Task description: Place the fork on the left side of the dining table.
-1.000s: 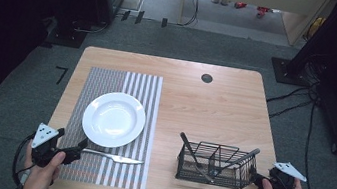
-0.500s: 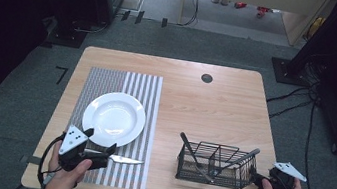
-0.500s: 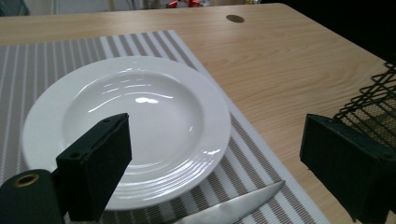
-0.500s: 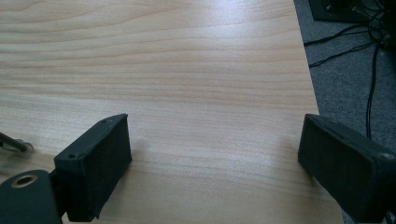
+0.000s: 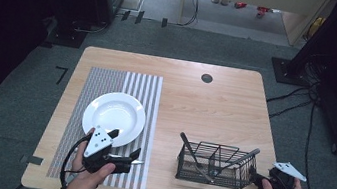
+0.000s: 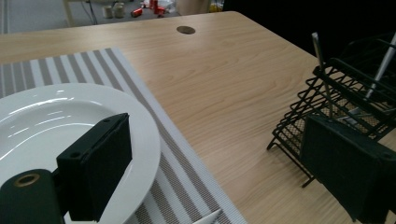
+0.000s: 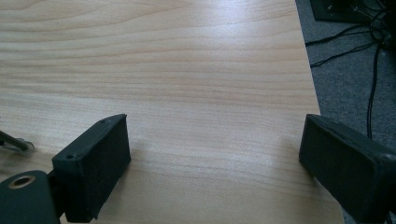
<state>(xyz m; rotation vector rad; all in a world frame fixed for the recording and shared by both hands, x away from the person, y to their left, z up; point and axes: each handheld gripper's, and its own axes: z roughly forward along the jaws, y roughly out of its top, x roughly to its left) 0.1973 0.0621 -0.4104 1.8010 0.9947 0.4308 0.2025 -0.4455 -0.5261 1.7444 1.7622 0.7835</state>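
Observation:
A table knife [image 5: 135, 162] lies on the striped placemat [image 5: 144, 88] just in front of the white plate [image 5: 114, 116]. My left gripper [image 5: 124, 142] hangs over the knife's handle, open, one jaw above the plate's near rim. In the left gripper view its jaws [image 6: 219, 186] stand wide apart with nothing between them; the knife tip [image 6: 208, 218] shows at the bottom edge, the plate [image 6: 70, 126] at left. My right gripper [image 5: 258, 181] rests by the table's front right corner, beside the black wire basket [image 5: 216, 165]. It [image 7: 215, 172] is open over bare wood.
The wire basket [image 6: 336, 93] holds several upright utensils [image 5: 191, 151]. A round cable hole [image 5: 207, 78] sits near the table's far edge. The table's right edge [image 7: 322, 107] runs close to my right gripper, with cables on the floor beyond.
My left gripper has moved from the table's front left corner rightward onto the placemat, over the knife. The right gripper has stayed put.

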